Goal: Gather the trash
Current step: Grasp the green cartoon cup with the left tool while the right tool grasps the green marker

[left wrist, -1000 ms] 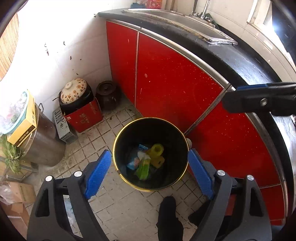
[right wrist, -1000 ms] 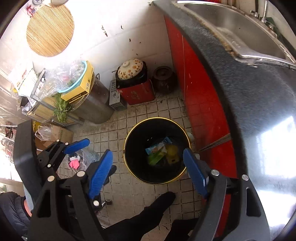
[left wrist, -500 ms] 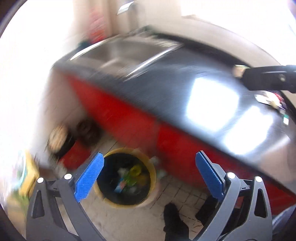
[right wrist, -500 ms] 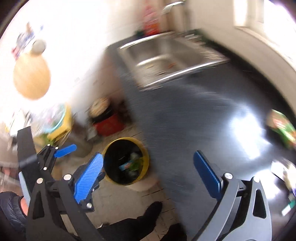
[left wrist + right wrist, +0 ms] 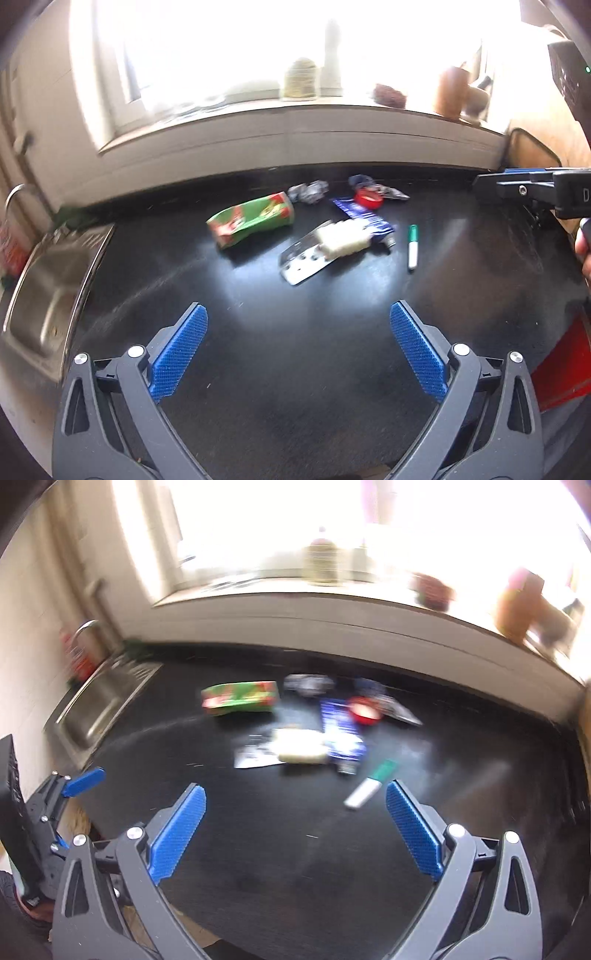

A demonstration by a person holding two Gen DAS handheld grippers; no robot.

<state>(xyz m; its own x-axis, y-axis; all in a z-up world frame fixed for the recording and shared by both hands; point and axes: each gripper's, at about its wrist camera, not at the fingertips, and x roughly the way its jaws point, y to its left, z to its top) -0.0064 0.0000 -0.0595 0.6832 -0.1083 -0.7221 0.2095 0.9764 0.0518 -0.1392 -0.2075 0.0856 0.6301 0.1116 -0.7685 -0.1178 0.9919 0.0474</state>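
**Both grippers over black table, trash cluster ahead**

Surface: glossy black table [image 5: 295,350], strong glare from the window behind it. Pale sill runs along the back edge with a jar [image 5: 301,79], a brown cup [image 5: 452,90] and a dark reddish clump on it. Steel sink [image 5: 48,280] set into the table at far left, tap behind it.

Trash sits mid-table, toward the back:
- green-and-red carton [image 5: 253,219], lying on its side, leftmost
- crumpled foil ball [image 5: 308,192] just behind the carton's right end
- flat silver wrapper [image 5: 301,260] with a pale yellowish block [image 5: 343,240] on top of it
- blue packet [image 5: 364,216] touching the block's right end
- red lid [image 5: 367,199] behind the packet, next to some dark crumpled wrapper
- green-capped marker [image 5: 412,245], rightmost, apart from the rest

Left gripper [image 5: 297,354]: jaws spread wide, holding nothing, well short of the cluster. Right gripper [image 5: 295,834]: same, jaws released and nothing between them; the marker lies just ahead of its right finger. Right view is motion-blurred.

Nothing lies on the table between either gripper and the trash.
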